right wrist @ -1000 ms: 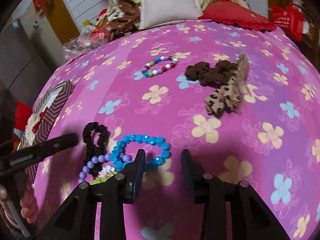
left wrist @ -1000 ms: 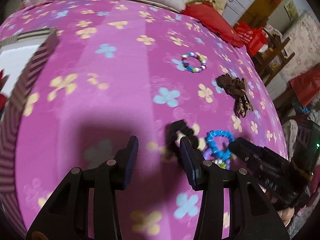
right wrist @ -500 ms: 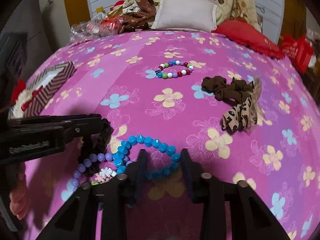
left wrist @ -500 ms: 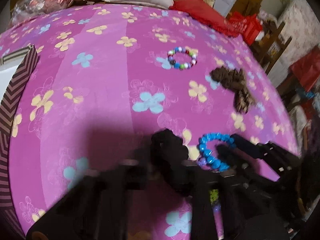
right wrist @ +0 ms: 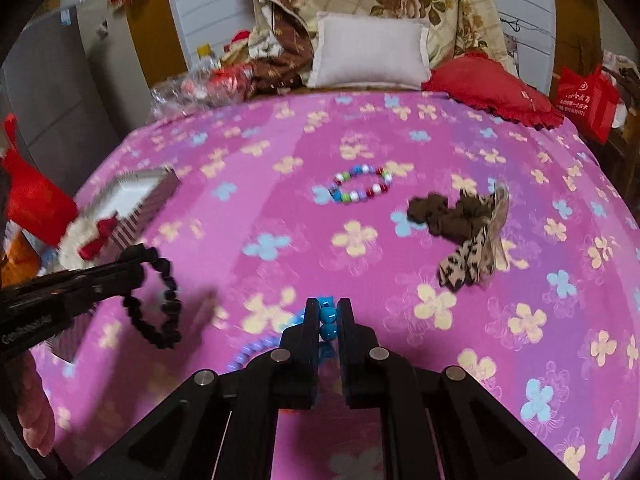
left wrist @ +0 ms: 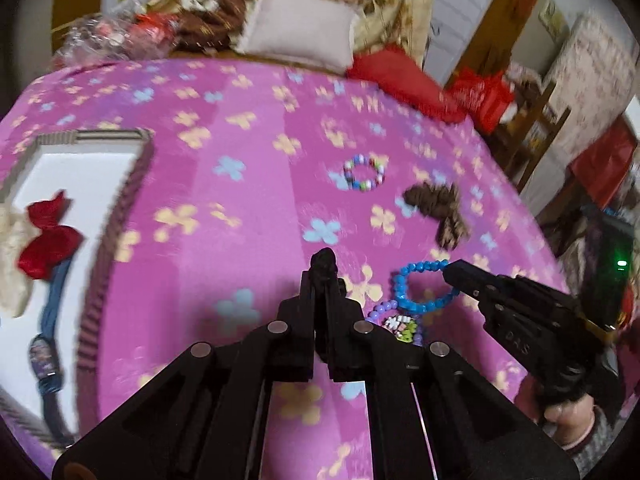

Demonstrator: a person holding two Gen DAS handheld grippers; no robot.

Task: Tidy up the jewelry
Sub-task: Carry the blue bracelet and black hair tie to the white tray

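Observation:
My left gripper [left wrist: 323,276] is shut on a black scrunchie [left wrist: 325,261], which hangs off the cloth in the right wrist view [right wrist: 158,300]. My right gripper [right wrist: 327,308] is shut on a blue bead bracelet [right wrist: 327,318], seen as a ring in the left wrist view [left wrist: 416,288]. A purple bead bracelet [left wrist: 386,314] with a small charm lies beside it. A multicoloured bead bracelet [left wrist: 364,172] and a brown and leopard scrunchie [left wrist: 440,208] lie farther out. A striped open box [left wrist: 116,208] at the left holds a red bow [left wrist: 46,236] and a blue watch [left wrist: 50,320].
The pink flowered bedspread [right wrist: 360,144] covers the whole surface. A beige pillow [right wrist: 368,50], a red cushion [right wrist: 492,88] and a clear plastic bag [right wrist: 192,88] sit at the far edge. A wooden chair [left wrist: 528,128] stands off the right side.
Both grippers have shut: the left on the black scrunchie, which it has lifted off the cloth, the right on the blue bracelet. The left view has swung to show the box.

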